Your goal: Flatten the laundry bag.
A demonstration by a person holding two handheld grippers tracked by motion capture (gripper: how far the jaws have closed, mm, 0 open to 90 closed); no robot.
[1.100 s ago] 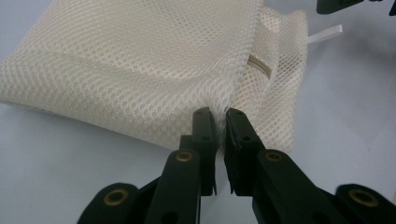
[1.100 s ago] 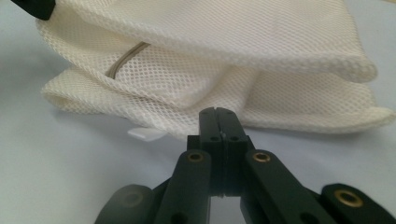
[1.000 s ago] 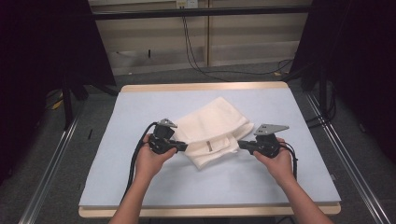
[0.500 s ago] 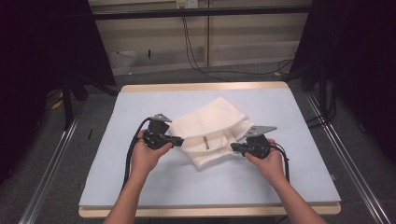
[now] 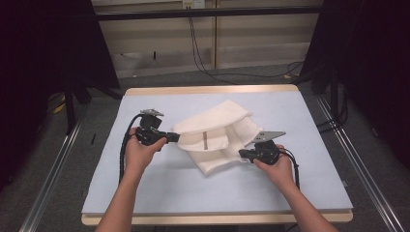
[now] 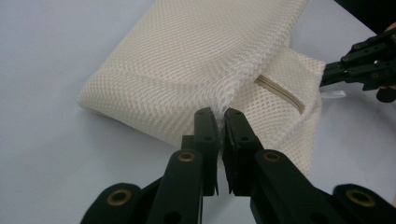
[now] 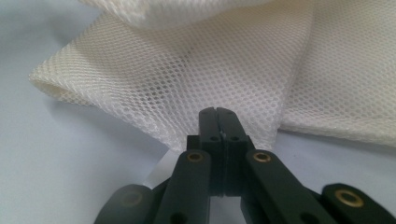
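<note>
Since the earlier frames, both grippers have drawn apart: the left gripper has shifted left and slightly far, the right gripper near and right, and the mesh bag is stretched between them rather than bunched.

Mesh bag: cream-white netting, folded over itself, lying at the middle of the pale blue table surface. A short tan zipper runs across its upper face; in the left gripper view the same zipper sits just beyond the folded top layer.

Left gripper: jaws clamped on the bag's left edge, with a thin fold of netting pinched between the tips.

Right gripper: jaws pressed together on the bag's near right edge, mesh rising directly from the tips. A small white tab lies just beside this gripper in the left gripper view.

Both hands hold the grippers low over the table; black cables trail back along the forearms.
</note>
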